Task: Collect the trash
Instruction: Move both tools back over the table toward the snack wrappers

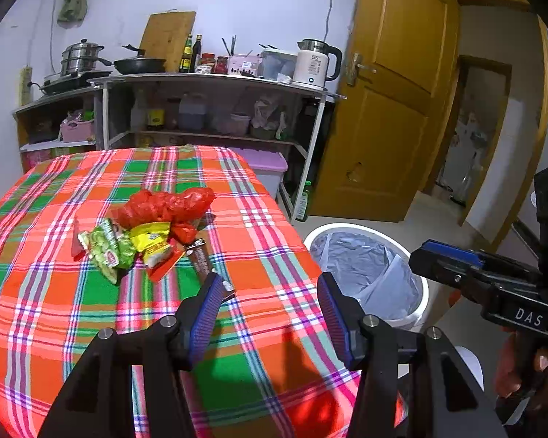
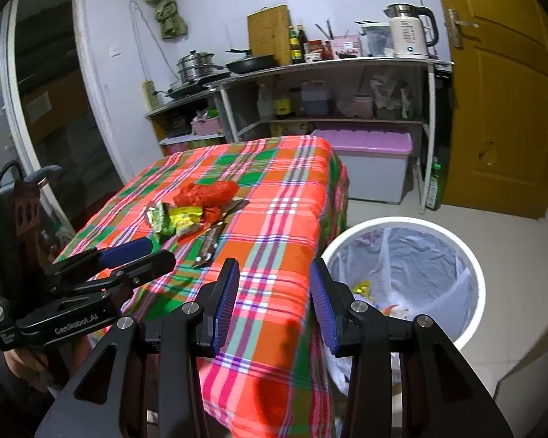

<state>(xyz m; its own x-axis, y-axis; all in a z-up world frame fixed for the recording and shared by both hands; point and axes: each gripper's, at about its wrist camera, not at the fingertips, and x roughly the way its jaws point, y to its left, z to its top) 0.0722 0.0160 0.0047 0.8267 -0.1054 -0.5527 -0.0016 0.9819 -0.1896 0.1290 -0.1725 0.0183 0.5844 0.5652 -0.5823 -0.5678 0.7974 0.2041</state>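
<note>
Both sets empty. Left jaws (image 1: 272, 304) stand wide, right jaws (image 2: 274, 297) partly open. Wrapper pile (image 1: 146, 233) lies on the counter (image 1: 54, 310) ahead-left of each; bin (image 2: 402, 281) just right of right jaws.

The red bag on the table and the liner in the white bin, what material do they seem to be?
Red bag: thin glossy plastic film, judging by crinkles and shine. Bin liner: thin translucent plastic, apparently; it is creased and drapes over the rim.

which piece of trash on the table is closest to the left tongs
The brown wrapper: it lies at the near edge of the pile, just ahead of the left tongs; the green, yellow and red pieces sit farther back.
</note>
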